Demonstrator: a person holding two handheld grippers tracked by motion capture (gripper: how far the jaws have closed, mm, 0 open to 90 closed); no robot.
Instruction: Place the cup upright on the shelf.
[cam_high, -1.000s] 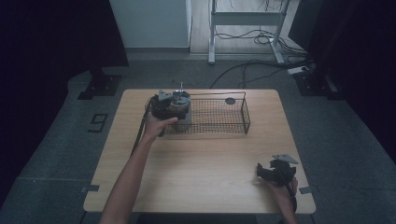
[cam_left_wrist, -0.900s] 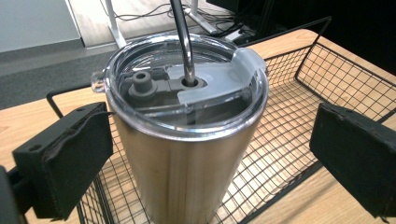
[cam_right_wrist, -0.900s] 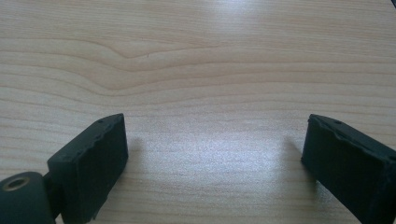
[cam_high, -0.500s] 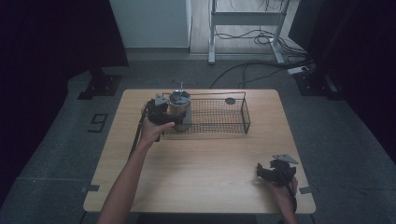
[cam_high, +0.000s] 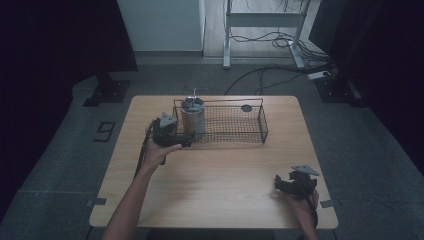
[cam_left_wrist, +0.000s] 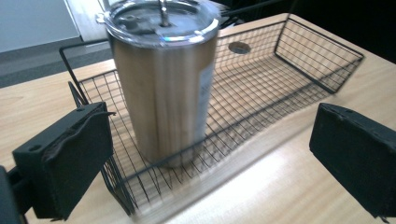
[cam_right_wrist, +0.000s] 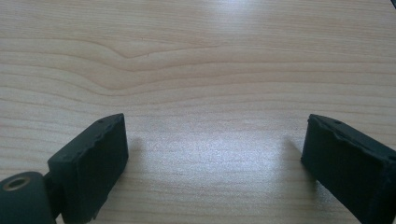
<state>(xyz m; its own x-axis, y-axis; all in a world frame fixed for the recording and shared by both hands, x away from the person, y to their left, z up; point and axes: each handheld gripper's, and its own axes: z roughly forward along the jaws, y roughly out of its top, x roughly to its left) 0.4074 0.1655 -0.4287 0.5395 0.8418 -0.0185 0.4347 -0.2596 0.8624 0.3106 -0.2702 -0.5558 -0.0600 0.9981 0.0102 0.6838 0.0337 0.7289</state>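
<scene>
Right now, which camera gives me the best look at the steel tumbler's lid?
The left gripper view: the steel tumbler stands close, its clear lid and straw visible, slightly blurred. The high view shows it small at the wire basket's left end. The right gripper view looks at bare table.

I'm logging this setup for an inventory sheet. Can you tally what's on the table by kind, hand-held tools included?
Black wire basket: 1
Steel tumbler with a clear lid and straw, standing in the basket's left end: 1
Small dark round object beyond the basket's far side, too small to identify: 1
Hand-held tools, both open: 2 (left tool, right tool)
Total: 5
</scene>
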